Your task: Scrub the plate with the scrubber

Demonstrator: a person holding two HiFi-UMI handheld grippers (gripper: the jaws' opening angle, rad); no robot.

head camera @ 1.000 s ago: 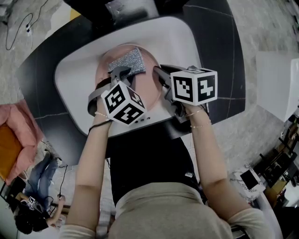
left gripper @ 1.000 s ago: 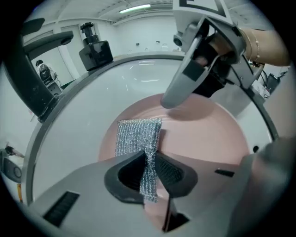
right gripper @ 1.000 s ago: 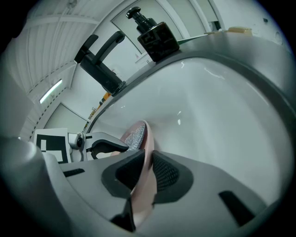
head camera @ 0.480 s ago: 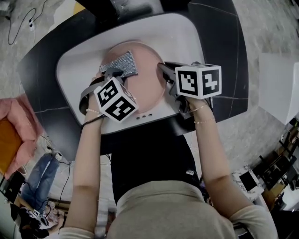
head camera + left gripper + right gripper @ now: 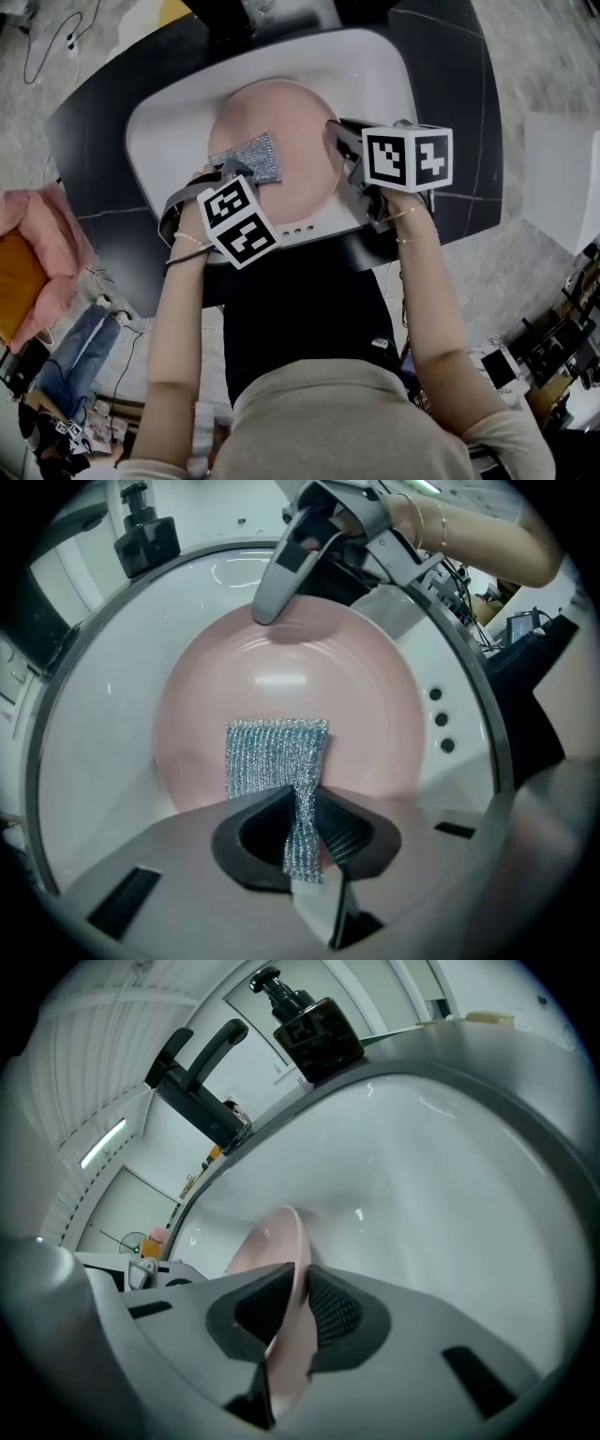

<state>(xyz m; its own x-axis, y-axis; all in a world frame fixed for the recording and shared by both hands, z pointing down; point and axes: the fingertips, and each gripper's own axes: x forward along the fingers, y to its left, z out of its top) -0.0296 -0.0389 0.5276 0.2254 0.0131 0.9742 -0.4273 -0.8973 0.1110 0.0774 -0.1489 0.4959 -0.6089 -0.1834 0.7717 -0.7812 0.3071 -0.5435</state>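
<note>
Left gripper: clamped on scrubber; should press it flat and sweep across.
Right gripper: pinching plate rim; should brace it firmly.

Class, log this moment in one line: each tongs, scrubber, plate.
left tongs: shut on scrubber | right tongs: shut on plate rim, just tightened | scrubber: flat on plate | plate: in sink
</note>
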